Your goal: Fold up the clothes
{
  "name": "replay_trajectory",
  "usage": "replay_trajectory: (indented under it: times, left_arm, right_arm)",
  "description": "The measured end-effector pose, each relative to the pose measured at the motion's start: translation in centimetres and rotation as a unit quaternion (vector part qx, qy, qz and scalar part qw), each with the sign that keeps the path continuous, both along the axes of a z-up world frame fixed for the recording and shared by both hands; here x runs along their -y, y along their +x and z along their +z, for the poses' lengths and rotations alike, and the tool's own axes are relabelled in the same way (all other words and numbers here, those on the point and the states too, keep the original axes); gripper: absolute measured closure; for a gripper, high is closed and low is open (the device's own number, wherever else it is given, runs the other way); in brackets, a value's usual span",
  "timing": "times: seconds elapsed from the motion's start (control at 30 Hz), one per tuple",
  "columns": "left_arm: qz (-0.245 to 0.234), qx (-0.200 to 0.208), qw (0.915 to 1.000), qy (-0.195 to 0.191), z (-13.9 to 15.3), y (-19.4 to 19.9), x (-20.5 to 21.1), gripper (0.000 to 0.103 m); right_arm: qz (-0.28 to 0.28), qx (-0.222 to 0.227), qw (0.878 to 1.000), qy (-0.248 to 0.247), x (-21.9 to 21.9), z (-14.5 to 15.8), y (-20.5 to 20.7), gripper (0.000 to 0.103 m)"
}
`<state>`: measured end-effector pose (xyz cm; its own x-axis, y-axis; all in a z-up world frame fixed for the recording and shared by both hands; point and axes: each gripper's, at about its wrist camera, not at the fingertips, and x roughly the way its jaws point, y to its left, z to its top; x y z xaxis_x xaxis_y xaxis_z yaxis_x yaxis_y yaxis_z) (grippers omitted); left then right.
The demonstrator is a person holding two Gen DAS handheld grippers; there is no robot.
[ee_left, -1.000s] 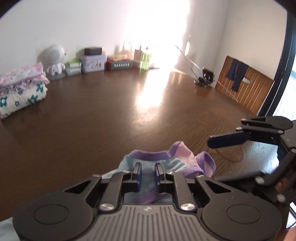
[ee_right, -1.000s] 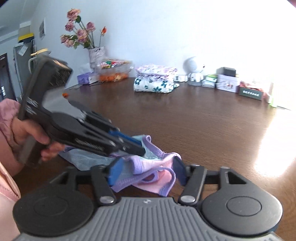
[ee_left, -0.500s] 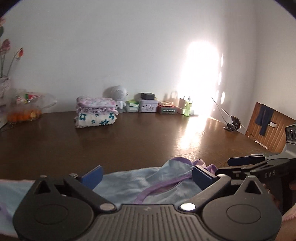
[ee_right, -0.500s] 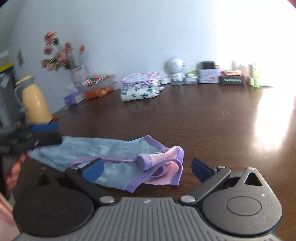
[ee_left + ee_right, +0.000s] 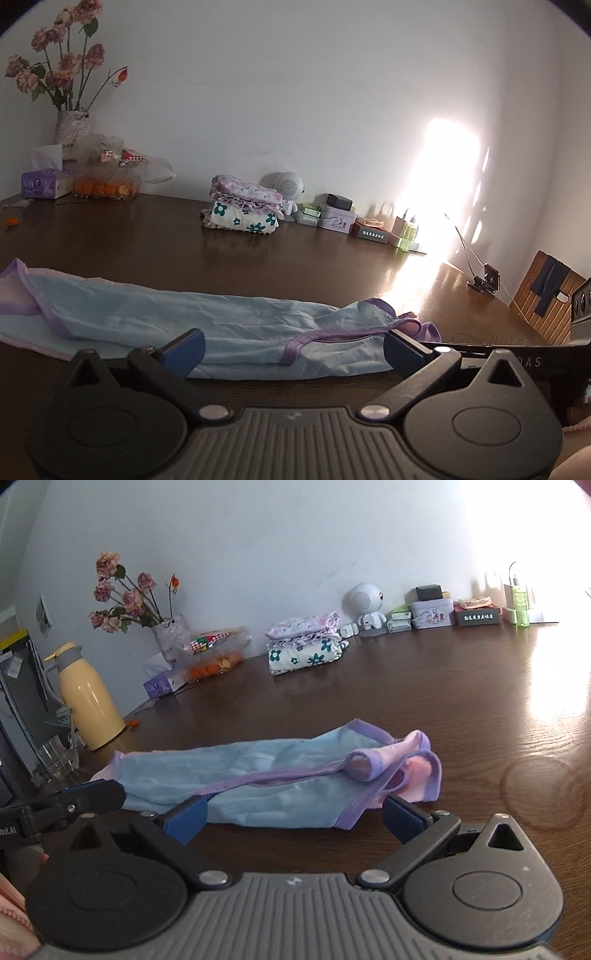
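Dark brown wooden table (image 5: pixel 258 258) against a white wall, sun glare at right of frame. Light blue garment (image 5: pixel 221 328) with purple trim lying stretched flat across lower centre of both views, pink-lined end bunched at right (image 5: pixel 417 771). Left gripper (image 5: pixel 293 347) spread wide, blue pads just short of the cloth's near edge – gripping nothing. Right gripper (image 5: pixel 291 818) likewise fully spread, holding nothing, cloth just beyond its tips. Folded floral stack (image 5: pixel 304 642) at centre back near the wall – white round speaker toy (image 5: pixel 365 605) beside it. Vase of dried roses (image 5: pixel 72 125) upper left, tissue box (image 5: pixel 44 182) below it. Yellow flask (image 5: pixel 90 698) at left edge of right view
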<state>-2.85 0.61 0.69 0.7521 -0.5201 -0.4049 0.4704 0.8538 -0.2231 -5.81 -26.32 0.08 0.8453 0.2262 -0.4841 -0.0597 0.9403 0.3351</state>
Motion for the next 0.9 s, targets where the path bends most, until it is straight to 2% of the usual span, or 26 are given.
replay_trajectory:
  times: [0.23,0.4,0.9]
  left_arm:
    - [0.007,-0.027,0.9996,-0.005,-1.2,-0.4,-0.5,0.0]
    - [-0.003,-0.018,0.9998,0.0,-1.1,-1.3,-0.3,0.0]
    - [-0.004,-0.021,0.9998,0.003,-1.2,-2.0,-0.3,0.0]
  right_arm:
    - [-0.034,-0.02,0.998,-0.051,-1.4,-0.7,-0.5,0.0]
    - [-0.032,-0.013,0.997,-0.072,-2.3,-0.5,-1.5,0.0]
    - [-0.044,-0.036,0.997,-0.046,-1.5,-1.1,-2.3,0.0]
